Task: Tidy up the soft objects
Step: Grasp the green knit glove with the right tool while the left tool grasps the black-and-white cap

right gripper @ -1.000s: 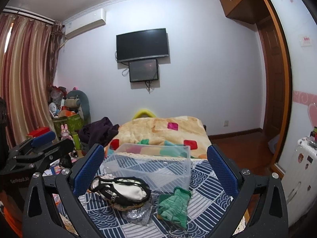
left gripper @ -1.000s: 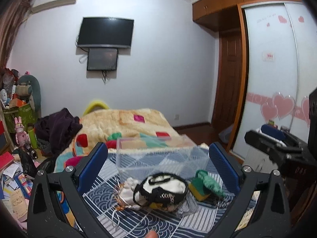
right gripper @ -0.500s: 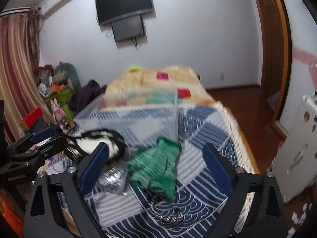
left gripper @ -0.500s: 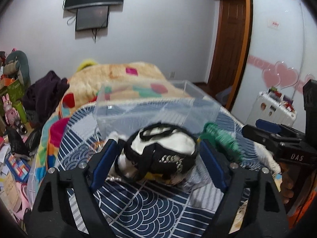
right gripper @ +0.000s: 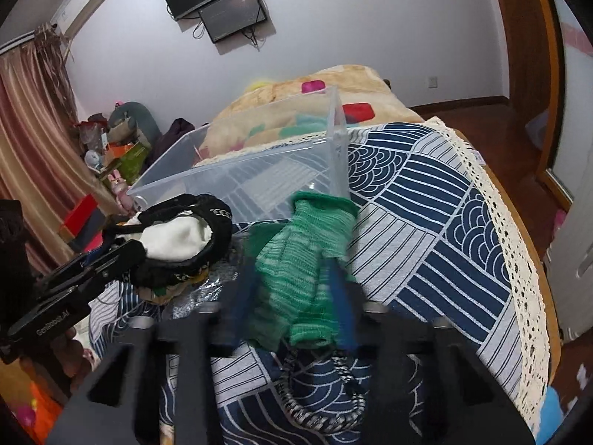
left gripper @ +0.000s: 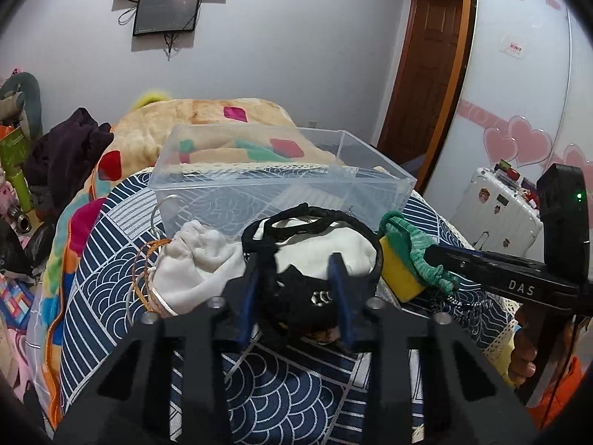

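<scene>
A clear plastic box [left gripper: 281, 181] stands empty on the blue patterned cloth [left gripper: 281, 389]; it also shows in the right wrist view [right gripper: 259, 181]. In front of it lies a black-and-white soft garment [left gripper: 318, 259], also in the right wrist view [right gripper: 181, 237]. My left gripper [left gripper: 296, 289] is shut on it. A green knitted cloth [right gripper: 300, 278] lies to its right, with a yellow sponge [left gripper: 400, 270] under it. My right gripper [right gripper: 292, 296] is shut on the green cloth. A white drawstring pouch [left gripper: 192, 263] lies to the left.
Orange and white cords [left gripper: 148, 285] lie beside the pouch. A black-and-white braided cord [right gripper: 326, 411] lies under the right gripper. A beige patterned blanket [left gripper: 207, 126] covers the bed behind the box. Clutter [left gripper: 22, 170] fills the left side. A white suitcase [left gripper: 496, 211] stands right.
Both grippers moved forward and down onto the pile and went from wide open to shut, the left around the black-and-white garment, the right around the green cloth.
</scene>
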Motion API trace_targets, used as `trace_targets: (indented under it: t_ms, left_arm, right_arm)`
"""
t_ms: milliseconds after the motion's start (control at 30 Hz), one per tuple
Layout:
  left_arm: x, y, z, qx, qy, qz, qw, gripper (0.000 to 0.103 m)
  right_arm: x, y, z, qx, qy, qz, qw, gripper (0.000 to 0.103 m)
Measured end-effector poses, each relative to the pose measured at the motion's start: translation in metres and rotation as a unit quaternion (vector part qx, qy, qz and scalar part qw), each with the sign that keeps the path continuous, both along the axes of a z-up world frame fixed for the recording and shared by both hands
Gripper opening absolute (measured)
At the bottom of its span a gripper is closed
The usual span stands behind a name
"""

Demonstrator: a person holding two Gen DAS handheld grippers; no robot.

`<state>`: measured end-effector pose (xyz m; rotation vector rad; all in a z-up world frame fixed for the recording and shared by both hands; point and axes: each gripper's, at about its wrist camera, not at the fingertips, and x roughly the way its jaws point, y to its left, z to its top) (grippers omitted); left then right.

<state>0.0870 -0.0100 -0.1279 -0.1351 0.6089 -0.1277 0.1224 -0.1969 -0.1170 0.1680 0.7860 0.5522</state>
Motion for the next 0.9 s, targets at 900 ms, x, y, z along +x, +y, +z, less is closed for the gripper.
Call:
trace_targets:
  t_ms: [900]
  left_arm:
    - [-0.023, 0.014, 0.054, 0.001, -0.079, 0.039, 0.9961, 0.014]
  right_arm:
    - [0.005, 0.003, -0.005, -0.008, 0.001, 0.0, 1.0, 0.008]
